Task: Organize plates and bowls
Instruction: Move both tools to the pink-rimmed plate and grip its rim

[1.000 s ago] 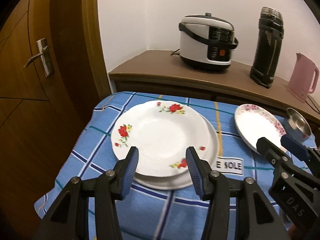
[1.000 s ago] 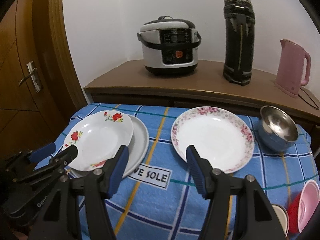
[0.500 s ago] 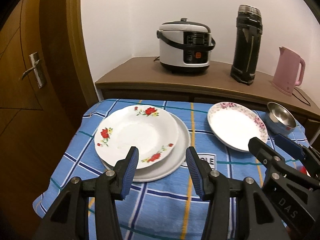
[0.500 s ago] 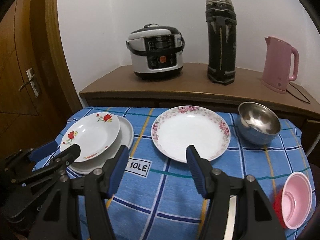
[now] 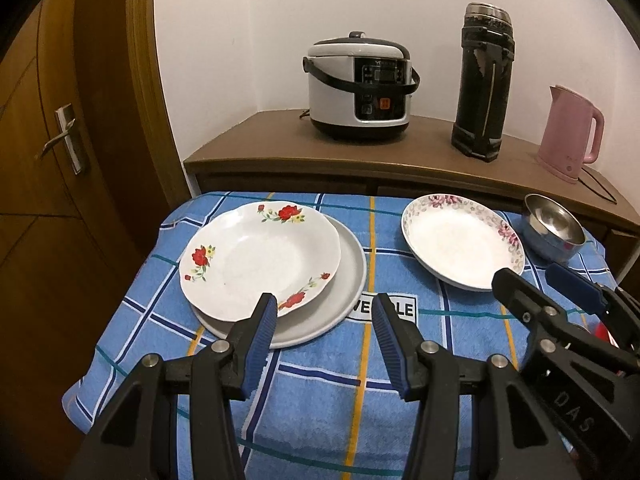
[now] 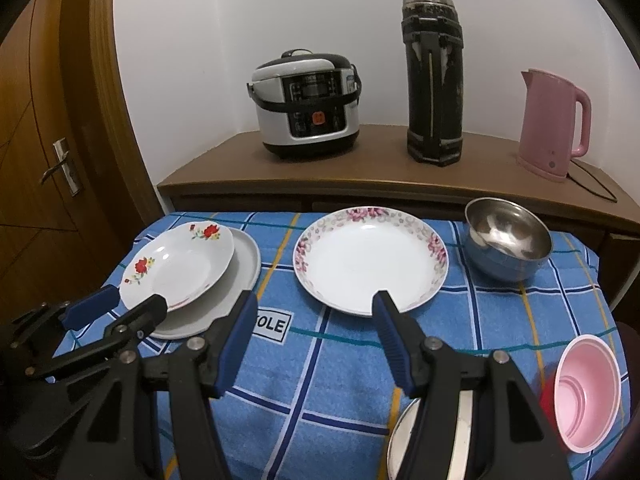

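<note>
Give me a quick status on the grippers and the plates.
Left gripper and right gripper open, empty. Red-flower plate stacked on grey plate; pink-flower plate apart, not stacked. Nothing between them.

right gripper (image 6: 314,312) hangs with jaws apart and empty above the blue checked cloth (image 6: 332,364); pink-flowered plate (image 6: 370,260) just beyond, steel bowl (image 6: 506,242) right, red-flowered plate (image 6: 180,266) stacked on a grey plate (image 6: 240,276) left.
</note>
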`<state>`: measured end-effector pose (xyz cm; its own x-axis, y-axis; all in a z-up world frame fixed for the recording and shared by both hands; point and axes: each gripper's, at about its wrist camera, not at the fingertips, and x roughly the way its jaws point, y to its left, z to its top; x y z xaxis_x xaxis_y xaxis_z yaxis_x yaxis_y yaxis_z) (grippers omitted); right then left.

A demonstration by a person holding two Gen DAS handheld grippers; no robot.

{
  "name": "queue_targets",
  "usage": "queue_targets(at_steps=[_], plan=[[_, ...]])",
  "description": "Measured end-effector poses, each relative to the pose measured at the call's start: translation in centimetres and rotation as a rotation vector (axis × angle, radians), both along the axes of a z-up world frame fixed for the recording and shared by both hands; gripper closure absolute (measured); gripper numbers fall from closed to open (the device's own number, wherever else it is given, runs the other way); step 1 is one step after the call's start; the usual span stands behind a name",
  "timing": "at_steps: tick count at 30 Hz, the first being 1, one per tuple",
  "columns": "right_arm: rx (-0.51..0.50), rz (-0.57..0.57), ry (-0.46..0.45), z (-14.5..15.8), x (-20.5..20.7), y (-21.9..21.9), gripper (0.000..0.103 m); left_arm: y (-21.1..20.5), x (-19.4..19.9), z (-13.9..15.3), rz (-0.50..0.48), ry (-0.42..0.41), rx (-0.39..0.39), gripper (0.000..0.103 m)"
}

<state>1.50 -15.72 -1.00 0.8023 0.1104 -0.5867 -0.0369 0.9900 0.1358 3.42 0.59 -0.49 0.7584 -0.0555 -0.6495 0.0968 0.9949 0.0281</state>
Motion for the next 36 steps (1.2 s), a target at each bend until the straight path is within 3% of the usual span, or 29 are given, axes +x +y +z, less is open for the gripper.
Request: queue_targets(at_steps=[7, 12, 20, 23, 29, 36], plan=[[-0.008, -0.031, 0.01, 0.0, 0.1, -2.3, 0.042, -0.8, 0.7, -0.3, -0.023, 0.01, -0.005, 0.051], [0.032, -0.099, 0.047, 0.0, 1.1, -6.0, 0.042, -2.5, 3.5, -0.4, -0.067, 0.029, 0.005, 0.051], [0.285, -0.226, 0.238, -1.8, 6.2, -12.2, 0.042, -5.5, 10.6, -1.2, -0.125, 0.107, -0.002, 0.051], [0.376, -0.251, 0.342, -3.6, 8.3, -13.2, 0.051, -6.3, 13.1, -1.6, -0.14, 0.141, -0.022, 0.051], [0.405, -0.295, 0.449, -5.7, 10.2, -13.9, 0.053, -7.3, 17.3, -3.4, -0.136, 0.245, -0.084, 0.051], [0.409, -0.346, 0.482, -6.6, 11.4, -14.8, 0.051, -8.3, 19.6, -5.1, -0.146, 0.311, -0.139, 0.051]])
